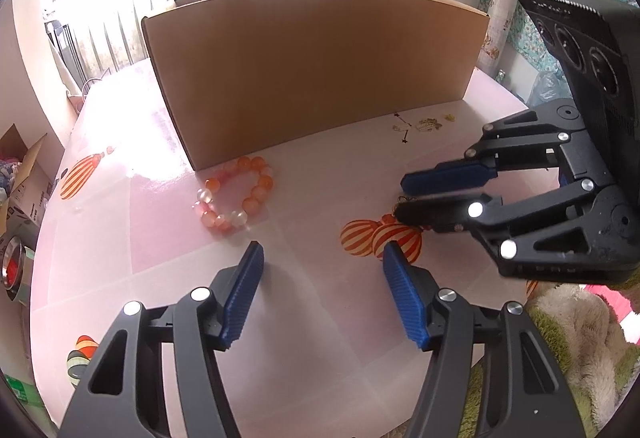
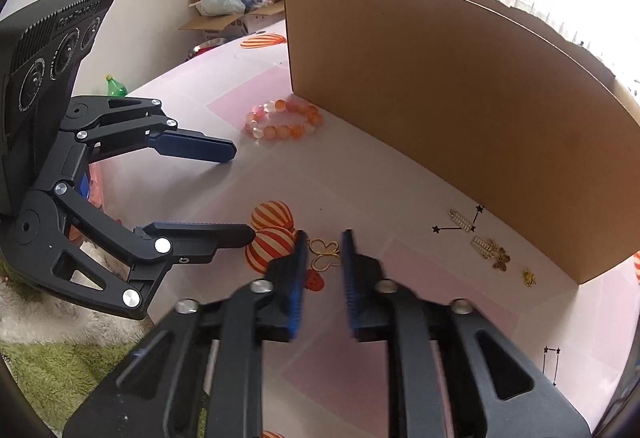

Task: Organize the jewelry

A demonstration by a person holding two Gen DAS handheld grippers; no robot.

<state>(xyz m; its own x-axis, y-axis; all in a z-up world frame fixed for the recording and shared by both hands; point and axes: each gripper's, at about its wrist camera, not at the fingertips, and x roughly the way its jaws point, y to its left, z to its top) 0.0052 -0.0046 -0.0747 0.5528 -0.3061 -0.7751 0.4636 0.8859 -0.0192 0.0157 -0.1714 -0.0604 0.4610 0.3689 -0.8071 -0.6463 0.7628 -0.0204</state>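
Step in hand: pick-up of the gold butterfly piece point(image 2: 326, 253), which lies flat on the pink worktop point(image 2: 360, 178) just ahead of the cardboard box point(image 2: 440, 86). The right gripper point(image 2: 325, 238) points steeply down at it, jaws drawn in narrow with the piece lying between the tips. The pads point(image 2: 298, 278) do not visibly press on it, so I judge it bracketed, not yet gripped.

The left gripper point(image 1: 322, 258) hangs spread over bare worktop, holding nothing. The orange and white bead bracelet point(image 1: 236, 194) lies beyond its tips, against the foot of the box wall and untouched.

Other small gold pieces point(image 2: 490, 250) lie further right along the box wall, well apart from both grippers.

Judgement: the task is at an early stage, nothing yet seen placed; the box interior is hidden from both views.

Next move calls for closing the right jaws fully on the thin piece, low against the surface. Risk: a flat wire shape may slip out or skate sideways
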